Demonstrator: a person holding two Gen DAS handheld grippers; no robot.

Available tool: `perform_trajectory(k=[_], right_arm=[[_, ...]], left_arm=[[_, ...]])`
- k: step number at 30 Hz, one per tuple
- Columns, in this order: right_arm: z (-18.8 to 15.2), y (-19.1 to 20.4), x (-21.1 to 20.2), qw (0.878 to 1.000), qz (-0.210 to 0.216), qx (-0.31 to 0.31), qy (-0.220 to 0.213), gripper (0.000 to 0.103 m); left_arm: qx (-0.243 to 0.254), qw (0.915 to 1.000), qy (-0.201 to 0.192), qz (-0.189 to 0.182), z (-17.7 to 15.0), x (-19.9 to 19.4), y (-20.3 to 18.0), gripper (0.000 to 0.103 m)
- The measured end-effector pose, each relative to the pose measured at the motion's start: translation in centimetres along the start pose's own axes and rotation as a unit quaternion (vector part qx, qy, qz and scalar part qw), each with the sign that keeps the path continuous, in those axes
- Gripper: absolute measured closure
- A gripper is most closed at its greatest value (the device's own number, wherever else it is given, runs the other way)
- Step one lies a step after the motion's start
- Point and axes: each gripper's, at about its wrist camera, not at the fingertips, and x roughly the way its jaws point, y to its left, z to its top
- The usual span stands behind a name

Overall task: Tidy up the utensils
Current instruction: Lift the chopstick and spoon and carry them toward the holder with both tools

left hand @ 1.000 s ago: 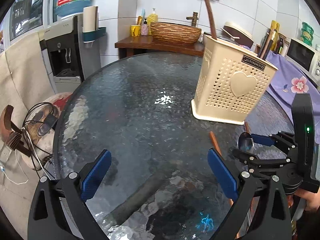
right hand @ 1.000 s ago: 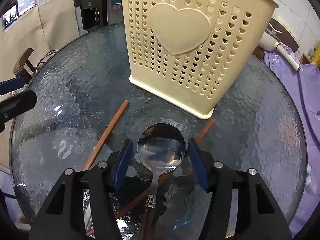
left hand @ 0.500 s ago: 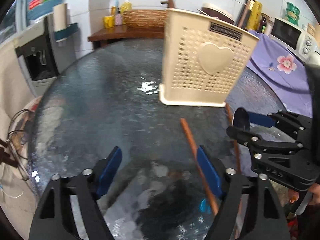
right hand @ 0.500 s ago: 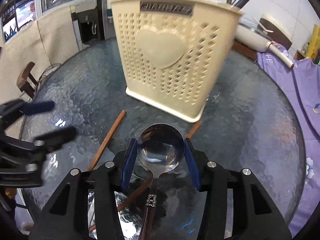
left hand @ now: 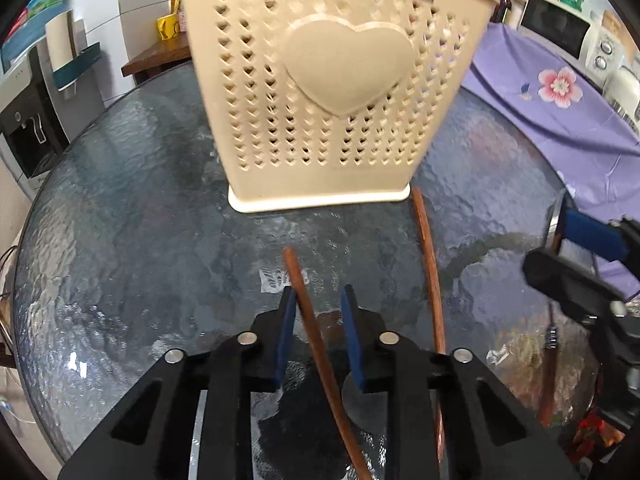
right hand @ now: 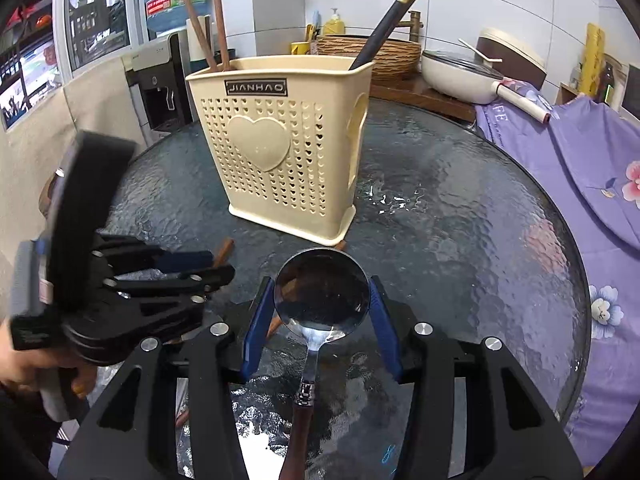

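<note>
A cream perforated utensil holder [left hand: 324,92] stands on the round glass table [left hand: 120,220]; it also shows in the right wrist view [right hand: 280,160], with several chopsticks in it. My left gripper [left hand: 318,304] straddles a brown chopstick [left hand: 308,320] lying on the glass, its blue pads narrowed around it with small gaps. A second brown chopstick [left hand: 430,272] lies to its right. My right gripper [right hand: 320,304] is shut on a metal spoon [right hand: 320,284] by the bowl and holds it above the table; the left gripper [right hand: 180,268] is at its left.
A purple flowered cloth [right hand: 580,160] covers the surface right of the table. A white pan [right hand: 460,72] and a wicker basket [right hand: 384,52] sit on the wooden shelf behind. A water dispenser [right hand: 156,80] stands back left.
My left gripper moved forward and right over a chopstick and narrowed around it. My right gripper lifted and drew back with the spoon; the holder now looks farther from it.
</note>
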Motion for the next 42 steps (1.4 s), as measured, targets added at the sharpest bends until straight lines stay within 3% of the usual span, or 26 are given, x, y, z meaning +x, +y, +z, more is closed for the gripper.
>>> perform_trajectory(k=[8, 21, 29, 36, 42], right_arm=[[0.0, 0.7, -1.0, 1.000, 0.003, -0.005, -0.011, 0.055], [-0.3, 1.4, -1.5, 1.000, 0.005, -0.008, -0.013, 0.055], [0.0, 1.4, -2.4, 1.000, 0.013, -0.003, -0.025, 0.055], [0.8, 2.1, -4.7, 0.998, 0.026, -0.009, -0.047, 0.055], [1.6, 2.5, -6.5, 0.997, 0.032, -0.018, -0.066, 0.055]], left_arm=[[0.008, 0.9996, 0.002, 0.026, 0.2, 0.4, -0.8, 0.093], [-0.013, 0.9998, -0.004, 0.015, 0.6, 0.2, 0.6, 0.096], [-0.021, 0.9978, -0.063, 0.006, 0.8, -4.5, 1.6, 0.096], [-0.020, 0.9909, -0.133, -0.002, 1.2, -10.6, 1.6, 0.096], [-0.018, 0.9859, -0.167, -0.002, 1.0, -13.8, 1.7, 0.096]])
